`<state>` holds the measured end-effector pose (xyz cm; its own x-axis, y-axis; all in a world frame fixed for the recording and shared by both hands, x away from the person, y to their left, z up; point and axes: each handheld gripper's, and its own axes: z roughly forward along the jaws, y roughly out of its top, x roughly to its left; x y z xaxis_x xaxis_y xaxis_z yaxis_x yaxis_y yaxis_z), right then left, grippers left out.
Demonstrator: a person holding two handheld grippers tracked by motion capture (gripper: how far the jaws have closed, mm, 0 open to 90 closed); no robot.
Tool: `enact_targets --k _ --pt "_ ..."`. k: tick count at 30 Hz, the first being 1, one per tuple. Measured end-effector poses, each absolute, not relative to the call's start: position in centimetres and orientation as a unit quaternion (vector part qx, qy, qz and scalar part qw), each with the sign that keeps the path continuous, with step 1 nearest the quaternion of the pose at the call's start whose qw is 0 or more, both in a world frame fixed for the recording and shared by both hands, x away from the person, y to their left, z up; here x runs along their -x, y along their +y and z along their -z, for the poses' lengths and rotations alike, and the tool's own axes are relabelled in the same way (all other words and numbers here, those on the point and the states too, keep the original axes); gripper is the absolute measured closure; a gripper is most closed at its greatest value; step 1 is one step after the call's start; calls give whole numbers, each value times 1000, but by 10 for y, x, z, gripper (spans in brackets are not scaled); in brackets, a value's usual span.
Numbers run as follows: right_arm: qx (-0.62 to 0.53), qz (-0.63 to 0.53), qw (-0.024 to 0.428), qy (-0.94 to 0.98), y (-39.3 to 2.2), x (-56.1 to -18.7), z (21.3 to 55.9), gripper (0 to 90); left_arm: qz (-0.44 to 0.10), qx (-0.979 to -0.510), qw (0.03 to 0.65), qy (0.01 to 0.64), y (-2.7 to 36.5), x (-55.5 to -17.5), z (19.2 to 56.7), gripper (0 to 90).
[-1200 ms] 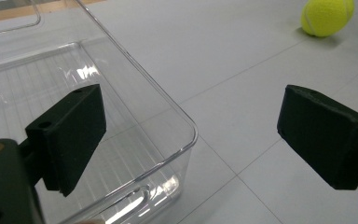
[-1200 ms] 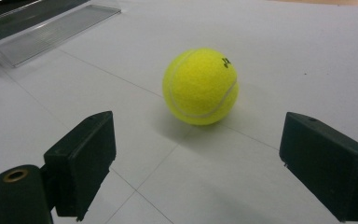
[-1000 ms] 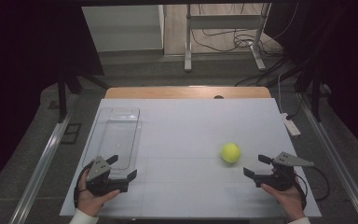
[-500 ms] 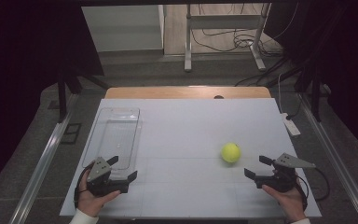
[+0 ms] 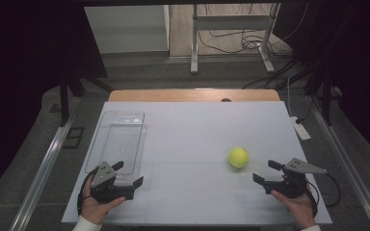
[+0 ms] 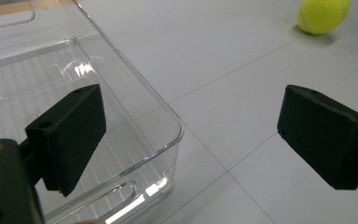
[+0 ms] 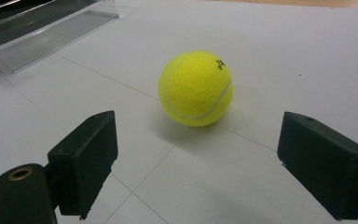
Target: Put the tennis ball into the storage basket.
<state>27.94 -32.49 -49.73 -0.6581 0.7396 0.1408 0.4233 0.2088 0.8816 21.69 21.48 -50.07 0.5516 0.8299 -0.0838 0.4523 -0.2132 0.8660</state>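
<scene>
The tabletop (image 5: 192, 125) lies bare across its middle and far side, so a hand could pass freely there. The clear plastic bin (image 5: 118, 139) stands along the left side, its near corner just ahead of the left gripper (image 5: 125, 174) and between its wide-apart jaws, blocking a straight push forward. The tennis ball (image 5: 238, 157) sits alone near the right gripper (image 5: 266, 172), whose jaws stand wide apart with bare surface all around the ball.

overhead plus two close (ball (image 5: 238, 157) shared)
</scene>
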Motion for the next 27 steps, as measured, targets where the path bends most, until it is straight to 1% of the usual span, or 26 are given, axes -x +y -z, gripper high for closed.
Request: enact_targets --k 16,27 --pt "-382 -497 162 762 -324 -278 498 122 -197 -747 477 420 214 -220 483 88" --pt "-382 -497 159 763 -323 -279 499 122 -192 -753 479 410 207 -227 473 90"
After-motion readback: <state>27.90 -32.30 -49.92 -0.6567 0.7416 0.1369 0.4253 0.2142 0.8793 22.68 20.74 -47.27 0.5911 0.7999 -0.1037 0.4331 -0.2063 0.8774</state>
